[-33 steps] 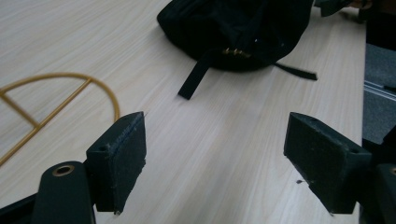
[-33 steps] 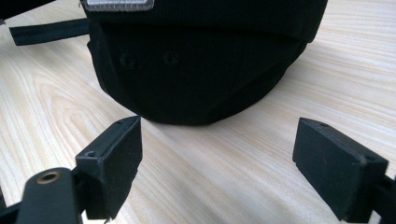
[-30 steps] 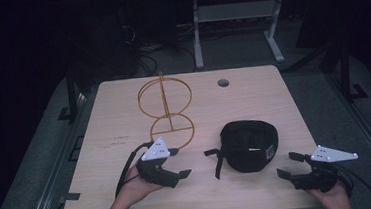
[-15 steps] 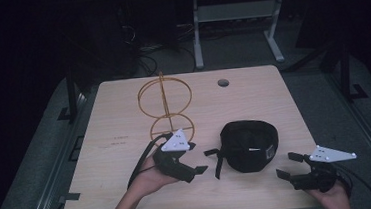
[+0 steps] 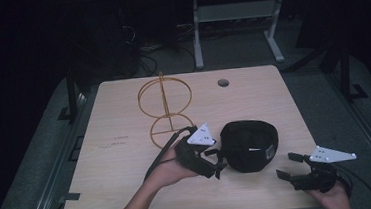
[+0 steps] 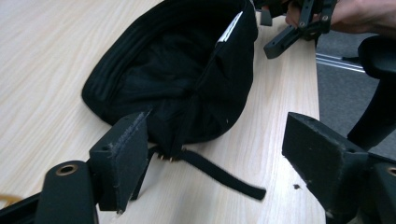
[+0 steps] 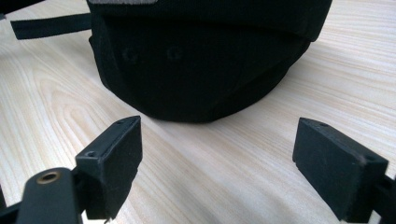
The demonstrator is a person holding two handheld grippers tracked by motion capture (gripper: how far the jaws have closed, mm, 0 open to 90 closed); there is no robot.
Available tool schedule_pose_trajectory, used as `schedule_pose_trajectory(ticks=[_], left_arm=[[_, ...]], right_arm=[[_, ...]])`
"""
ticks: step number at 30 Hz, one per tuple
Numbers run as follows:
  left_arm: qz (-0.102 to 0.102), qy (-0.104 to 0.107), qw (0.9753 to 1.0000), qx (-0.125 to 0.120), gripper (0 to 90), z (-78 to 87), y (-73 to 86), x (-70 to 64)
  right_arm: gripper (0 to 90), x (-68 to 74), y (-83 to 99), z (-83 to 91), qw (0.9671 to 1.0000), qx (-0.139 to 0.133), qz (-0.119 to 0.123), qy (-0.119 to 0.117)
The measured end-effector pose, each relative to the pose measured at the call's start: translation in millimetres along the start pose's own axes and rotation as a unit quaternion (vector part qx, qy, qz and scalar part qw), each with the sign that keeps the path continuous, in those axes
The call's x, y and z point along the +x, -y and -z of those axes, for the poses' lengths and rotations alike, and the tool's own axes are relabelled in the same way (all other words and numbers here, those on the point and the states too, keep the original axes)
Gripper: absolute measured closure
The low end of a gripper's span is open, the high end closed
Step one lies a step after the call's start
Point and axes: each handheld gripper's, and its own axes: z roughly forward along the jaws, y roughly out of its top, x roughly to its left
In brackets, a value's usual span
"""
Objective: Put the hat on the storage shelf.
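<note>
We look down on a pale wooden table (image 5: 130,189) in a dark room. Toward its far side stands a gold wire stand (image 5: 166,108), made of hoops on an upright rod. Nearer us, right of centre, a black cap (image 5: 249,144) lies upside down with its hollow facing up. Its thin black strap (image 6: 219,175) trails flat on the wood. The left gripper (image 5: 209,164), held in a hand (image 5: 166,168), sits just beside the cap's left edge; its jaws are spread wide, one on each side of the strap end, clasping nothing. The right gripper (image 5: 291,169) rests near the table's front right corner, a little apart from the cap, jaws likewise parted and empty
</note>
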Motion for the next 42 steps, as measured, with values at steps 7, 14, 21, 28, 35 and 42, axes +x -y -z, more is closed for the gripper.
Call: schedule_pose_trajectory(ticks=[7, 14, 21, 28, 35, 42], left_arm=[[-0.013, 0.007, 0.9999, 0.006, 23.5, -16.2, -15.1, 0.7], [-0.03, 0.02, 0.9992, 0.019, 24.9, -36.0, -28.8, -1.2], [-0.03, 0.032, 0.9985, 0.035, 27.5, -52.8, -34.0, 1.9], [-0.041, 0.037, 0.9966, 0.061, 35.5, -70.0, -40.6, 2.9], [-0.048, 0.052, 0.9943, 0.08, 41.0, -82.2, -39.2, 1.8], [-0.06, 0.051, 0.9934, 0.083, 59.2, -83.5, -39.1, 2.2]], right_arm=[[15.4, -0.5, 0.1, 0.4, 1.0, -0.002, 0.002, -0.001], [15.4, -0.1, 0.0, 0.8, 1.0, -0.003, 0.001, -0.003], [15.4, -0.8, 0.1, 1.1, 1.0, -0.004, -0.001, -0.004], [15.4, -2.9, 0.4, 2.6, 0.9999, -0.009, -0.006, -0.007], [14.3, -4.0, 0.3, 5.2, 0.9998, -0.013, -0.012, -0.011], [13.7, -3.9, 0.8, 4.0, 0.9998, -0.009, -0.012, -0.013]])
